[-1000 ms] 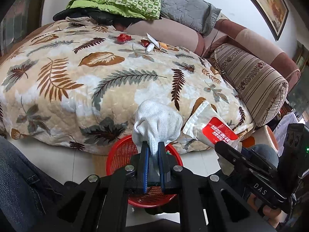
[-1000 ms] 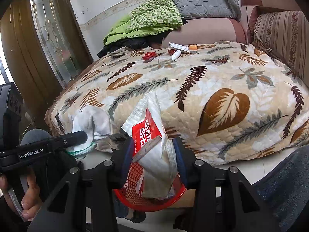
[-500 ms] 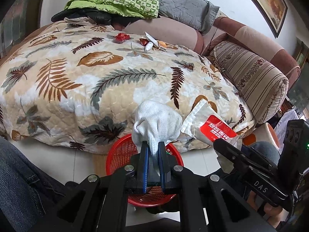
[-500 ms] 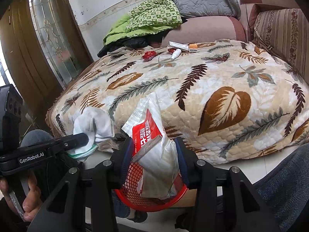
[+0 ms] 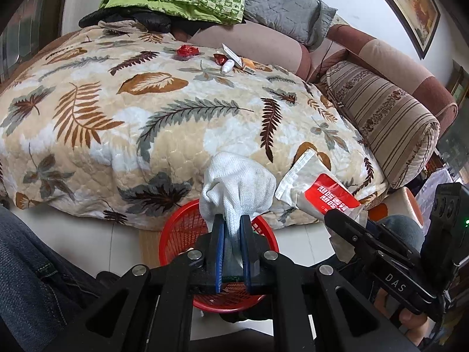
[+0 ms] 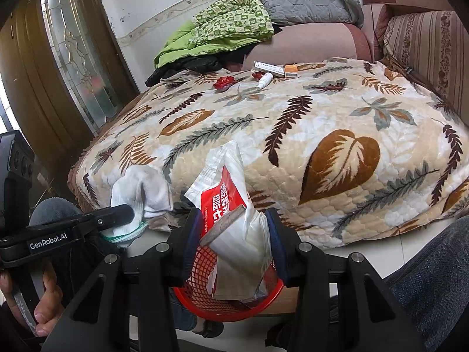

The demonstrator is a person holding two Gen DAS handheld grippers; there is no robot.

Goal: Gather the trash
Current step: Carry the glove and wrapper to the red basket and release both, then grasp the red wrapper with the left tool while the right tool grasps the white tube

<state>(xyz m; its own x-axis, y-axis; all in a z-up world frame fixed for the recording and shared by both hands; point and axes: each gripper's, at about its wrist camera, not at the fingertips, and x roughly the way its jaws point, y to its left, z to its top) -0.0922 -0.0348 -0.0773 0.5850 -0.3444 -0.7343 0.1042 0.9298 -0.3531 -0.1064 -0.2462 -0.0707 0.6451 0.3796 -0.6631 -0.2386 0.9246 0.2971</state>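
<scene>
Red mesh basket (image 5: 178, 234) sits on the floor against the front edge of the sofa, directly under both claws.

Left claw (image 5: 232, 226): pinching a white glove (image 5: 237, 184) by its cuff end; the bulk of the glove bunches above the fingers, over the basket's far rim. Its jaws have just been opening a little, the glove between them and their pads on the fabric.

Right claw (image 6: 234, 228): closed on a white pouch (image 6: 234, 205) with a red label. The pouch stands upright between the fingers, its lower end hanging into the basket (image 6: 205, 293), its top reaching up in front of the leaf-print blanket (image 6: 322, 135).

More trash lies well apart, at the back of the blanket: a red wrapper (image 5: 186, 50), a small white bottle (image 5: 228, 66), a flat box (image 6: 269, 69) and an orange packet (image 6: 290, 71), close together.

Person's hand (image 6: 44, 308) grips the left handle at lower left of the right wrist view.
</scene>
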